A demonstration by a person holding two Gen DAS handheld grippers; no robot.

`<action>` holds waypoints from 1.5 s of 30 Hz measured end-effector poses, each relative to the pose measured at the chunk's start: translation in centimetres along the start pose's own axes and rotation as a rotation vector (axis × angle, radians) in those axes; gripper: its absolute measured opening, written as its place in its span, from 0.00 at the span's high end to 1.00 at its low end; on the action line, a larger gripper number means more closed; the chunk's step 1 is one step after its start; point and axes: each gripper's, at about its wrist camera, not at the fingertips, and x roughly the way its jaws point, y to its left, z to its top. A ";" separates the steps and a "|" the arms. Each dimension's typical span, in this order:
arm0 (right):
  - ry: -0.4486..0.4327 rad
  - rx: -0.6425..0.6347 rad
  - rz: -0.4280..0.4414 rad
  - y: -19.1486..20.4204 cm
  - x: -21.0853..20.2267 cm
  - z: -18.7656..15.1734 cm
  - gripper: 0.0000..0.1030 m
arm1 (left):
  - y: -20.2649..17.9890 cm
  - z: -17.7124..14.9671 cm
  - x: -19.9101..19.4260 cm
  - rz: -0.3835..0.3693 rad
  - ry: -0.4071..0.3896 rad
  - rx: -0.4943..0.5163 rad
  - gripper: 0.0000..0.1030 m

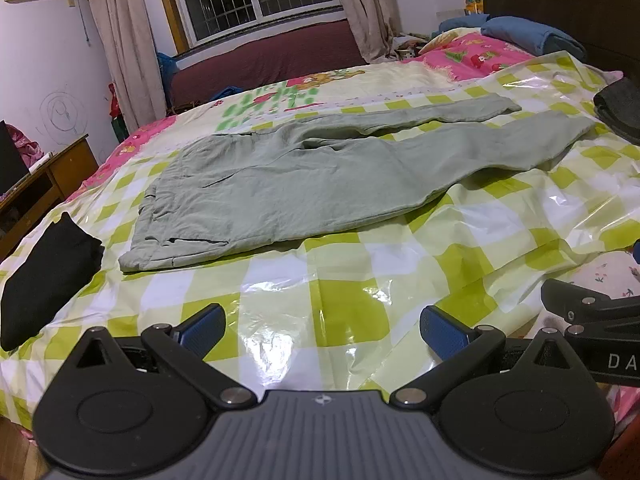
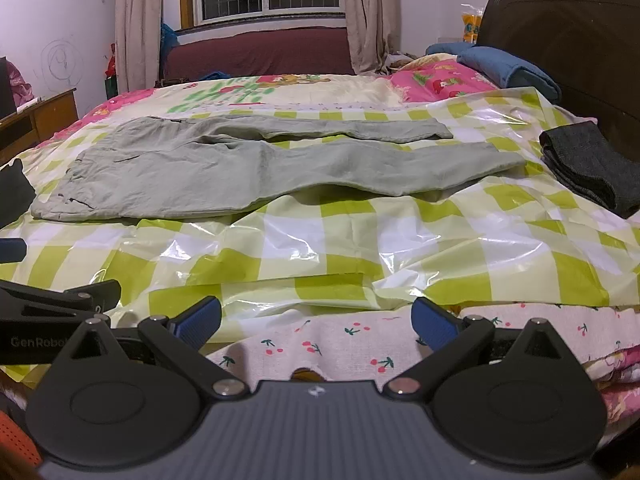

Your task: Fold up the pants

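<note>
Near edge of the bed: left hand-held gripper [image 1: 322,330] and right hand-held gripper [image 2: 316,322], both spread wide and empty, above the checked plastic sheet [image 1: 348,280]; beyond, the green pants [image 1: 296,176] lie flat, legs apart, rightward, folding apparently not begun.

bed [image 2: 280,92]: floral quilt, headboard at right end
sheet [image 2: 340,240]: green/white check plastic, crinkled, covers near part of bed
pants [image 2: 224,176]: grey-green, flat on sheet mid-bed, waist to left edge, legs twd headboard end
black bundle [image 1: 44,276]: folded, on sheet at left edge
dark grey stack [image 2: 588,168]: folded, on sheet near headboard end
blue pillow [image 2: 508,68]: far right corner
</note>
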 end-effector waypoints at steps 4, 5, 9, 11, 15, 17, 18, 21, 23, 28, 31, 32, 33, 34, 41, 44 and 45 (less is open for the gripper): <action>-0.002 0.000 0.001 0.0 0.0 0.0 0.02 | 0.0 0.0 0.0 0.003 -0.004 0.002 0.00; -0.001 0.000 0.001 0.0 0.0 0.0 0.02 | 0.0 0.0 -0.1 0.004 -0.005 0.003 0.00; -0.001 0.000 0.001 0.0 0.0 0.0 0.02 | 0.0 0.0 -0.1 0.005 -0.005 0.004 0.00; 0.000 0.000 0.001 0.0 0.0 0.0 0.02 | 0.0 0.0 -0.1 0.006 -0.006 0.005 0.00; -0.001 0.000 0.001 0.0 0.0 0.0 0.02 | 0.0 0.0 -0.1 0.005 -0.005 0.004 0.00; 0.000 0.000 0.001 0.0 0.0 0.0 0.02 | 0.0 0.0 -0.1 0.005 -0.006 0.005 0.00; -0.001 0.000 0.001 0.0 0.0 0.0 0.02 | 0.0 0.0 -0.1 0.005 -0.006 0.004 0.00; -0.001 -0.001 0.002 0.0 0.0 0.0 0.02 | 0.1 0.0 -0.2 0.009 -0.007 0.005 0.00; 0.003 -0.008 0.009 0.3 0.1 0.2 0.02 | 0.4 0.0 -0.2 0.014 -0.009 0.005 0.00; -0.031 -0.060 0.042 1.7 0.2 1.5 0.02 | 2.2 0.7 0.0 0.014 -0.025 -0.021 0.00; -0.044 -0.120 0.076 3.6 1.3 2.8 0.02 | 3.9 1.2 1.0 0.033 -0.043 -0.027 0.00; -0.041 -0.141 0.090 4.3 1.9 3.3 0.02 | 4.7 1.5 1.5 0.046 -0.047 -0.026 0.00; -0.038 -0.164 0.107 5.1 2.6 3.8 0.02 | 5.7 1.8 2.2 0.065 -0.053 -0.027 0.00; -0.036 -0.189 0.126 6.1 3.4 4.5 0.02 | 6.6 2.0 2.9 0.081 -0.059 -0.028 0.00; -0.043 -0.370 0.294 13.9 9.8 8.4 0.03 | 13.9 3.2 9.4 0.187 -0.035 -0.031 0.00; -0.007 -0.457 0.377 16.9 12.9 8.9 0.05 | 15.9 3.3 12.3 0.185 -0.012 -0.014 0.00; 0.011 -0.483 0.404 17.7 13.9 8.9 0.05 | 16.4 3.3 13.4 0.178 -0.002 -0.003 0.00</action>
